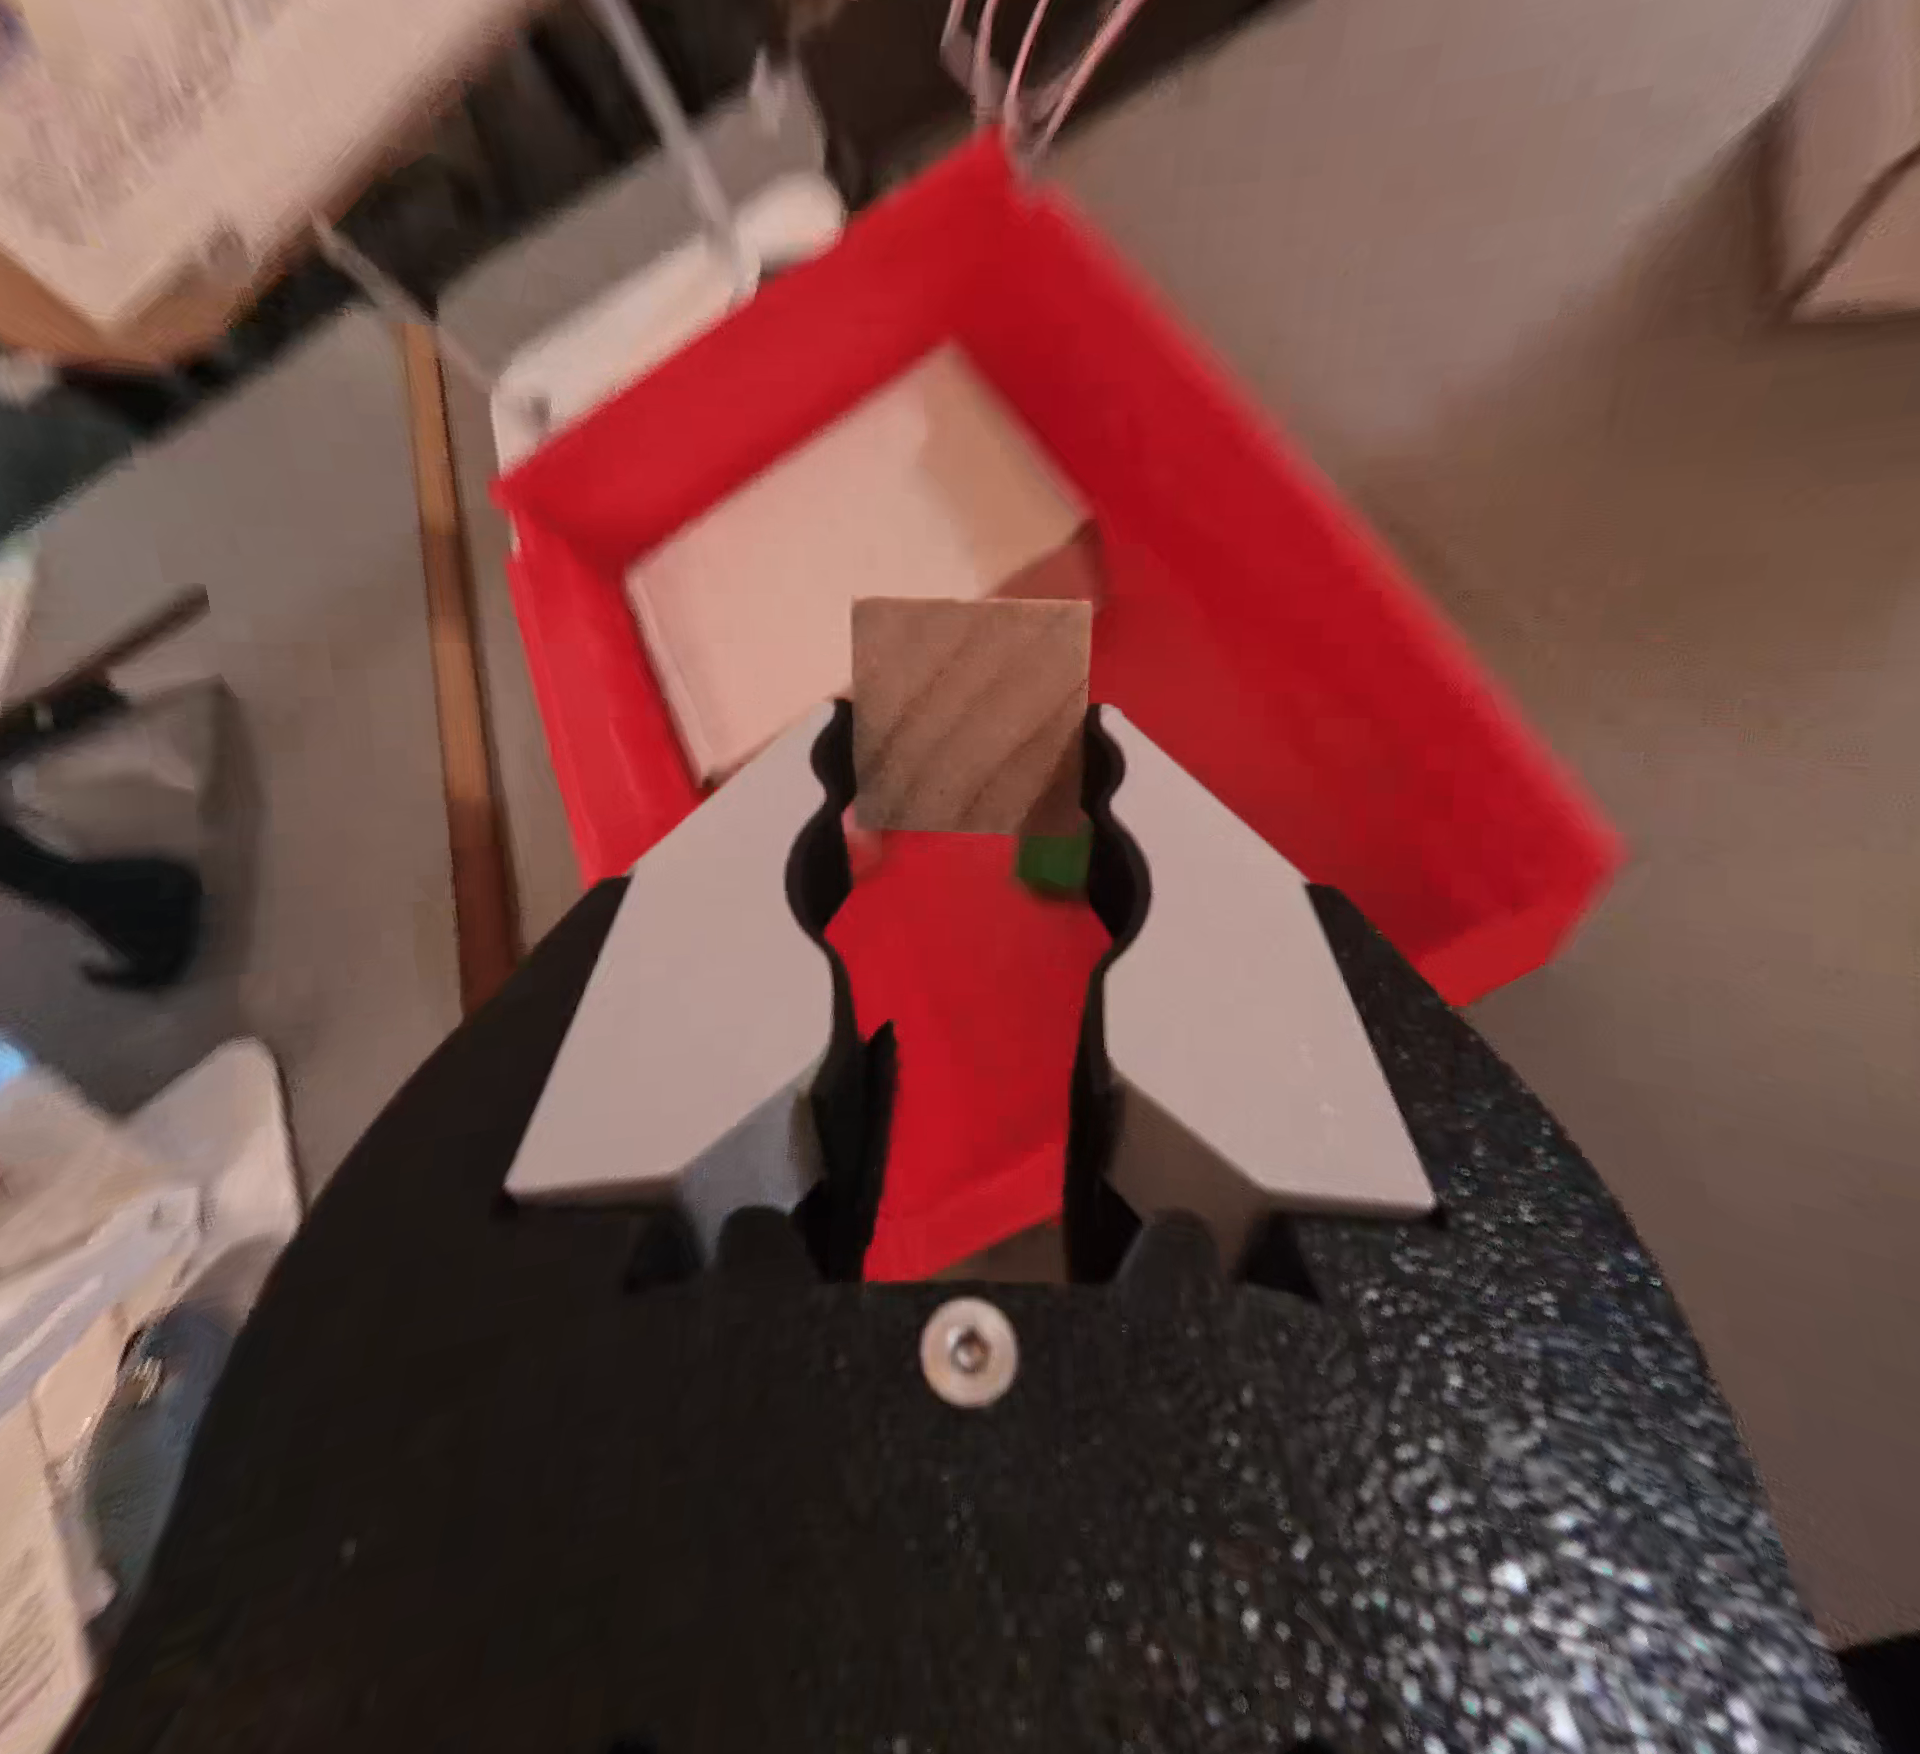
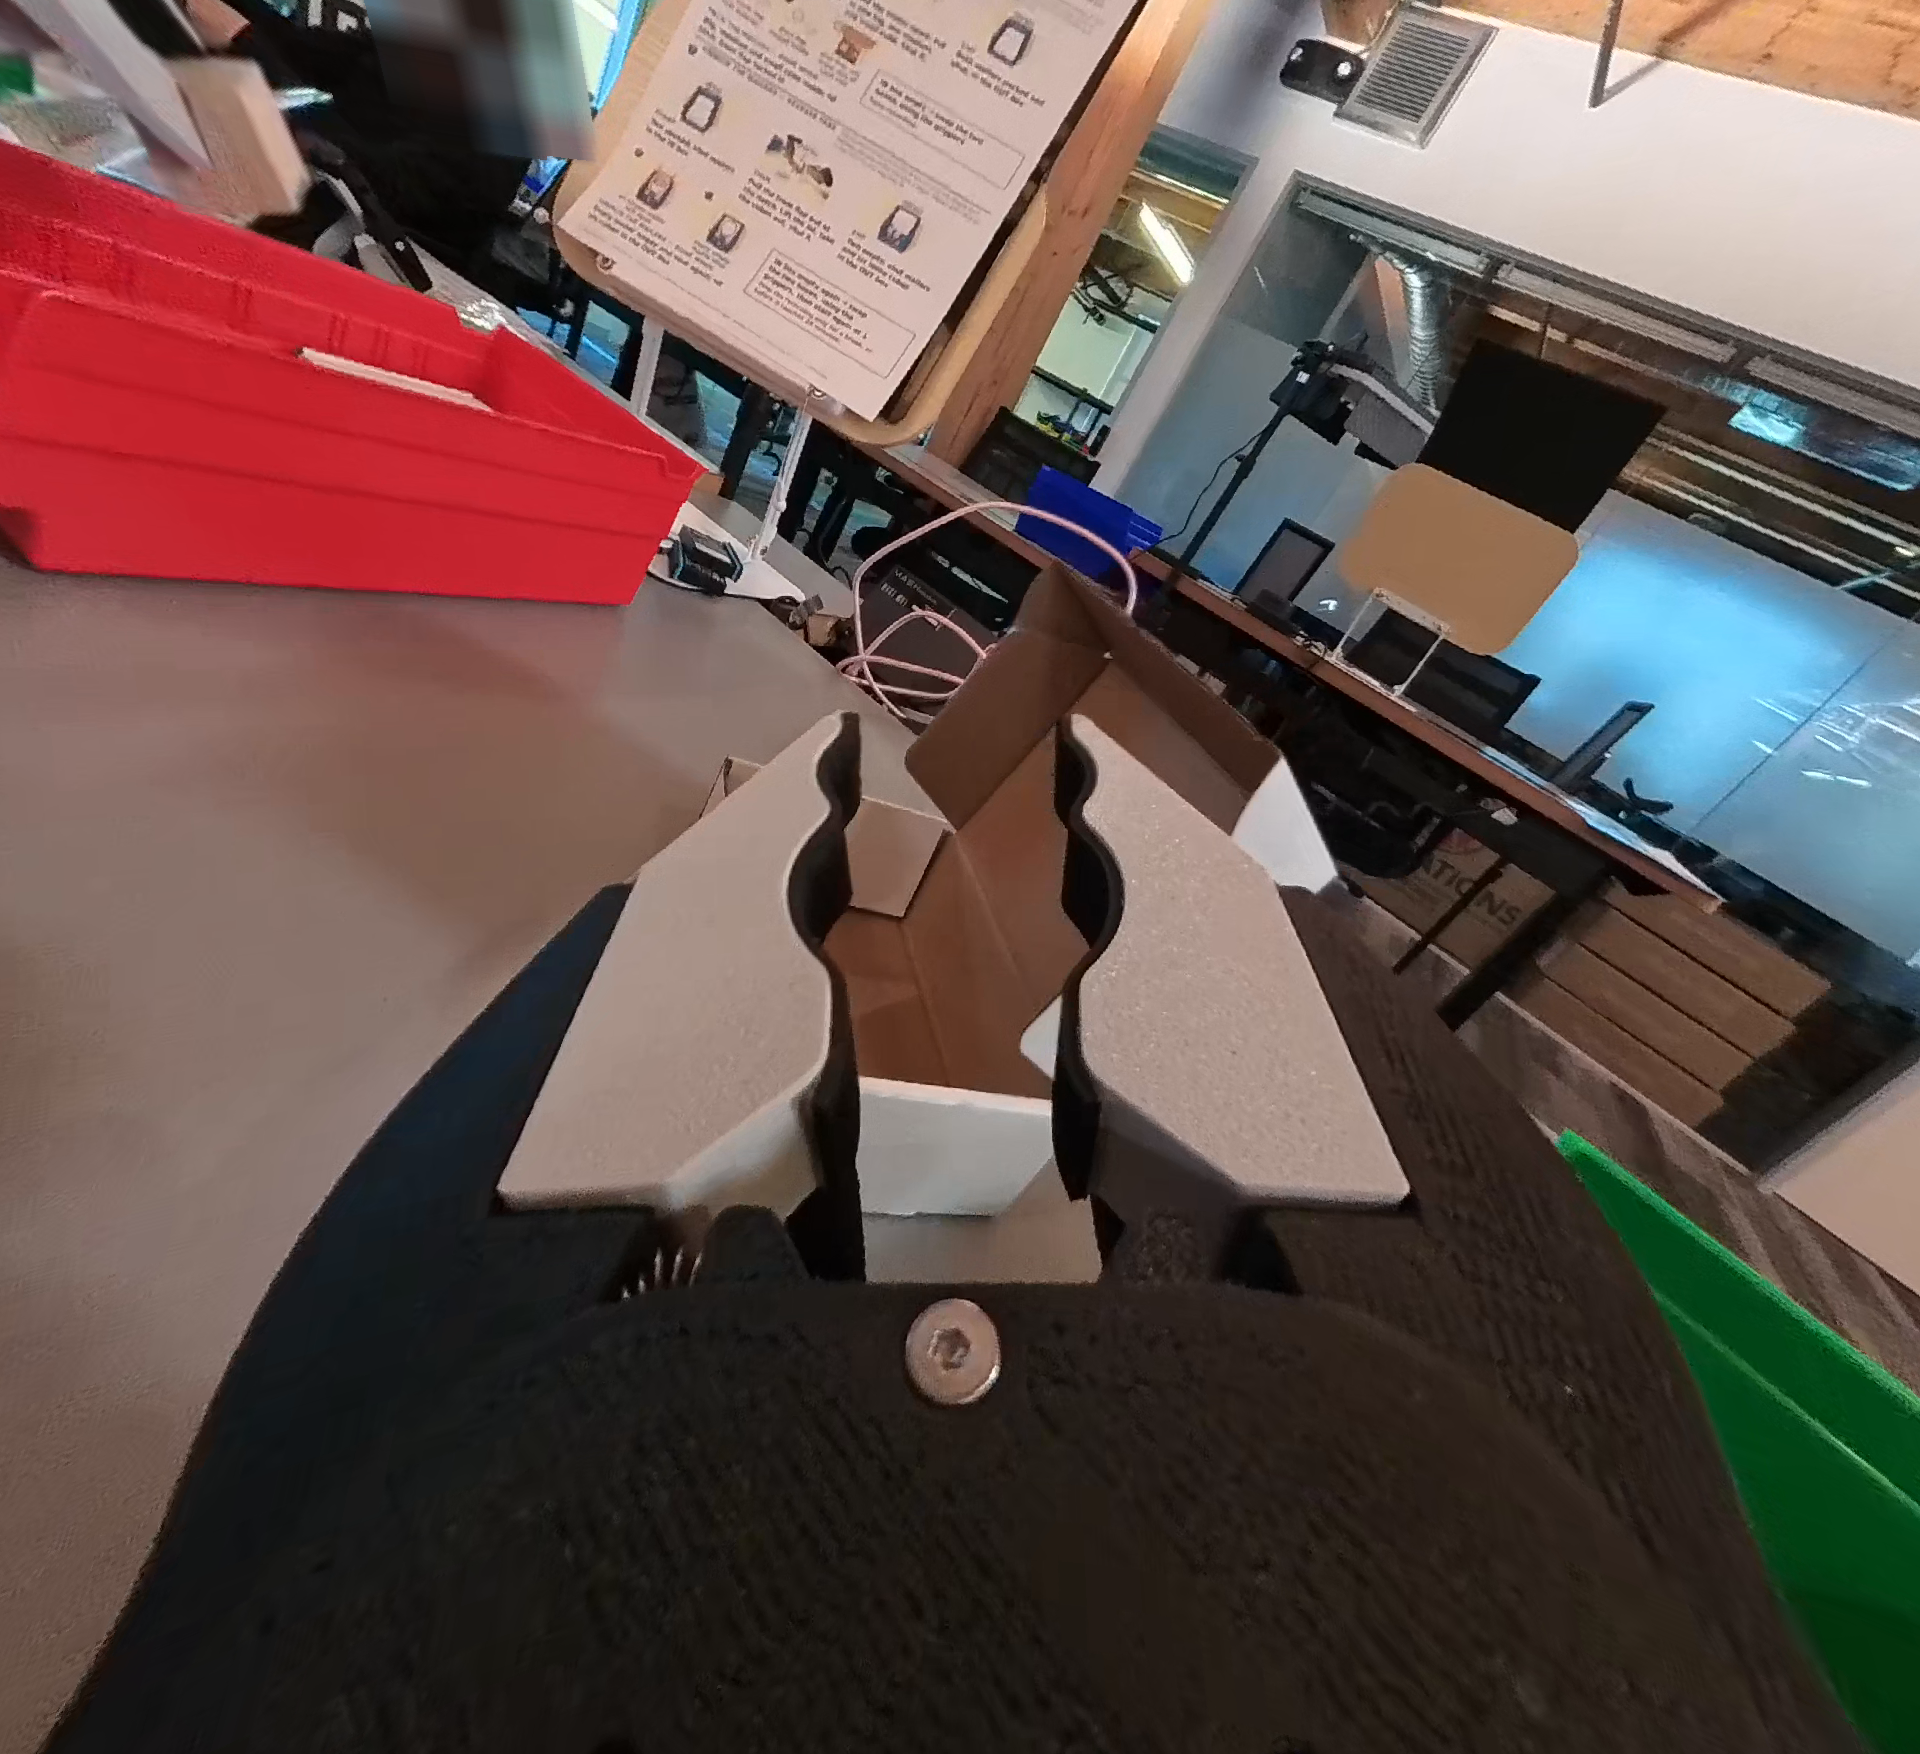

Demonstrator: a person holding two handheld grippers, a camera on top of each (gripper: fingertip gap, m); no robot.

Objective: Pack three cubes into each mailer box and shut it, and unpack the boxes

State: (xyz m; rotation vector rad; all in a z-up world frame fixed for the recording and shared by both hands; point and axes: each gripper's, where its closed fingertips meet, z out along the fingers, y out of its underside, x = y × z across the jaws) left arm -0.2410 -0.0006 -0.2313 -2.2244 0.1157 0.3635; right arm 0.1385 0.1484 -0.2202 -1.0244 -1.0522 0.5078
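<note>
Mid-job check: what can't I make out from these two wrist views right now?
- Left wrist view: motion blur smears the red bin; the wooden cube held by the left gripper hides part of its contents. A green object peeks out, unidentifiable.
- Right wrist view: the right gripper fingers cover most of the open mailer box; any cubes inside are hidden.
- Green bin: cut off by the frame edge.

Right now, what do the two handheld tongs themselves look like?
Both look alike. The left tongs and right tongs each have a rough, speckled black body with one silver hex screw at its centre, and two pale grey wedge-shaped fingers lined with wavy black pads. No cables or markings show on either.
</note>
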